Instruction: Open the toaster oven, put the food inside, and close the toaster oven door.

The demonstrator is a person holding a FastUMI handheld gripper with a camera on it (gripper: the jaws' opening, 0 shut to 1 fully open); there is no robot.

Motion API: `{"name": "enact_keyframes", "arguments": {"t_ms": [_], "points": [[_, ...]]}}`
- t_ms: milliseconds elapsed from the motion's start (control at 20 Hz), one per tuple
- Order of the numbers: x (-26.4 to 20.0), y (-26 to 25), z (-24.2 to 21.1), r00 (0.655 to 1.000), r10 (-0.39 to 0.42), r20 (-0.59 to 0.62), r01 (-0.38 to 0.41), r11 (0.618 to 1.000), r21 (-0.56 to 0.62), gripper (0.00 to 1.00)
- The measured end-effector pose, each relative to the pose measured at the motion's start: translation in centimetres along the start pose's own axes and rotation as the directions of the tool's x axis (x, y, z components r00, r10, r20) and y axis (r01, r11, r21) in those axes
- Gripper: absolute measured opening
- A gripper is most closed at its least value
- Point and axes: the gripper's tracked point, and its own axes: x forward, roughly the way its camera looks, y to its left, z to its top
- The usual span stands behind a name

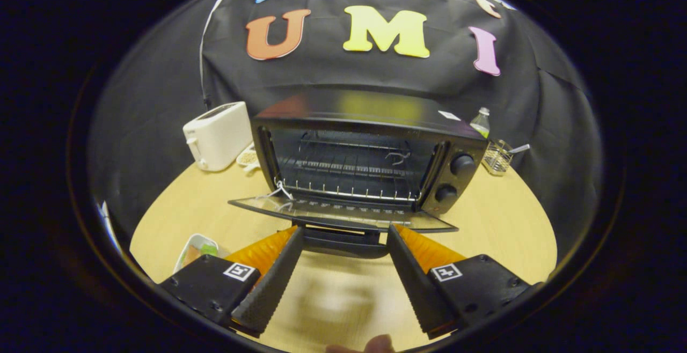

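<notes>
Gripper: the gripper [343,243] hangs with its fingers spread wide, nothing between them, tips at either end of the door handle [343,240] at 12 o'clock.
Toaster oven: the toaster oven [365,154] stands mid-tabletop, its door [343,212] dropped flat toward the fingers, wire rack [349,173] bare inside.
Why so: I judge the door lies fully down to leave the mouth clear for loading; the fingers sit apart as if freed from the handle.
Food: a small container [196,250] at 9 o'clock of the left finger, with something green and orange in it; probably the food, though it is half hidden and hard to tell.
Around: white toaster [217,135] at 10 o'clock of the oven, a bottle [481,122] and wire basket [497,157] at 2 o'clock.
In the way: the flat door juts out over the tabletop [494,224], so reaching the rack means passing above it.
</notes>
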Motion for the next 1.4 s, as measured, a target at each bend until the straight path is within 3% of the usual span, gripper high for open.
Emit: {"name": "enact_keyframes", "arguments": {"t_ms": [200,500,800,1100,1400], "points": [[-0.2,-0.5,-3.5,0.996,0.007,-0.092,-0.003,0.999,0.041,1.0],[-2.4,-2.0,-3.3,0.995,0.023,-0.1,-0.019,0.999,0.048,1.0],[-7.2,-2.0,-1.0,0.982,0.169,-0.086,-0.168,0.986,0.022,1.0],[-9.7,0.8,0.8,0.923,0.36,-0.138,-0.356,0.933,0.057,1.0],[-9.8,7.3,-0.7,0.816,0.528,-0.235,-0.5,0.849,0.171,1.0]]}}
